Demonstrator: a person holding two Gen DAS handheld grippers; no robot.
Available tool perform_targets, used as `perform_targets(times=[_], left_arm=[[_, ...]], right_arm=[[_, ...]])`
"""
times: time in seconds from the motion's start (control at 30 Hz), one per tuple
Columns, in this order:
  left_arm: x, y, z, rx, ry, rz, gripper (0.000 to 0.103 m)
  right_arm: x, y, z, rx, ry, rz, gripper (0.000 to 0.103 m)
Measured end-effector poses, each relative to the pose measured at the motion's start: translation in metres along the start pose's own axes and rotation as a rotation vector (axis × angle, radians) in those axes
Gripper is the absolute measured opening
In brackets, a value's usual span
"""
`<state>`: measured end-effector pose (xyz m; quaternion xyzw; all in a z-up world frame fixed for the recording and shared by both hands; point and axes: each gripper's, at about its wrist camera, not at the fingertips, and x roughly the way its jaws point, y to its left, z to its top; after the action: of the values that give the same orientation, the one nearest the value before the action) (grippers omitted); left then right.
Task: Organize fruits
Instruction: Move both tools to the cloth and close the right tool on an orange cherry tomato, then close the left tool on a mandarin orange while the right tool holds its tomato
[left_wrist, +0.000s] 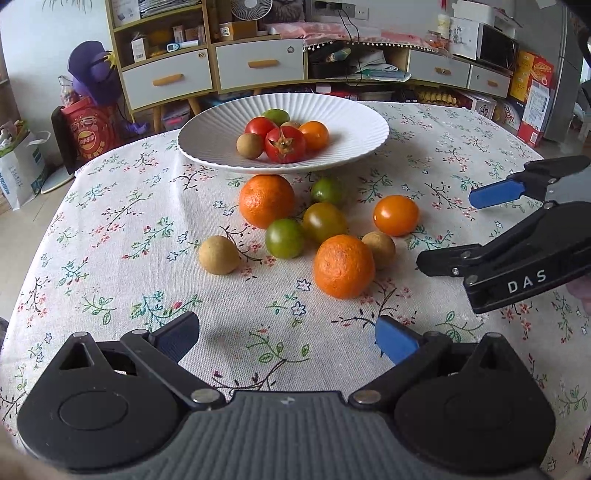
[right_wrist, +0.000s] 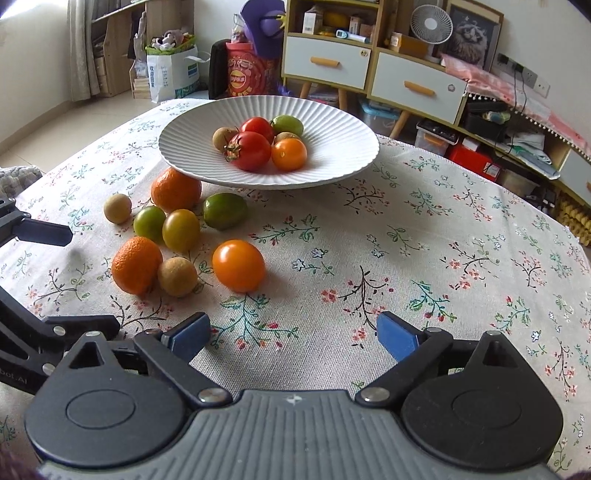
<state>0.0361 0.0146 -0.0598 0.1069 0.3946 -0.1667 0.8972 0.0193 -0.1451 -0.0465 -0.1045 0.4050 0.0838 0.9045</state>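
White ribbed plate (left_wrist: 354, 122) on the floral-cloth counter (left_wrist: 110, 236) holds two red tomatoes, an orange one, a green one and a longan. In front of it lie two oranges (left_wrist: 266, 200), green tomatoes, an orange tomato (left_wrist: 396, 215) and two longans. Left gripper (left_wrist: 286, 341) fingers spread, empty; right gripper (left_wrist: 458, 229) enters from the right, fingers apart.
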Motion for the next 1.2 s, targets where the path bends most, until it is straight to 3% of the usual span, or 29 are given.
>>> perform_targets(times=[0.2,0.33,0.67,0.9,1.2], left_arm=[[0.004,-0.007,0.007,-0.004,-0.011,-0.017,0.096],[0.004,-0.01,0.012,-0.001,-0.022,-0.037,0.081],[0.003,-0.013,0.017,-0.007,-0.021,-0.075,0.055],[0.0,-0.018,0.018,0.023,-0.024,-0.096,0.034],[-0.002,-0.012,0.019,0.003,-0.016,-0.109,0.032]], right_arm=[[0.005,0.005,0.007,-0.015,-0.016,0.012,0.086],[0.006,0.009,0.012,-0.029,-0.025,0.02,0.071],[0.006,0.014,0.018,-0.046,-0.025,0.058,0.054],[0.003,0.017,0.02,-0.057,-0.014,0.102,0.033],[0.0,0.019,0.02,-0.042,-0.003,0.111,0.029]])
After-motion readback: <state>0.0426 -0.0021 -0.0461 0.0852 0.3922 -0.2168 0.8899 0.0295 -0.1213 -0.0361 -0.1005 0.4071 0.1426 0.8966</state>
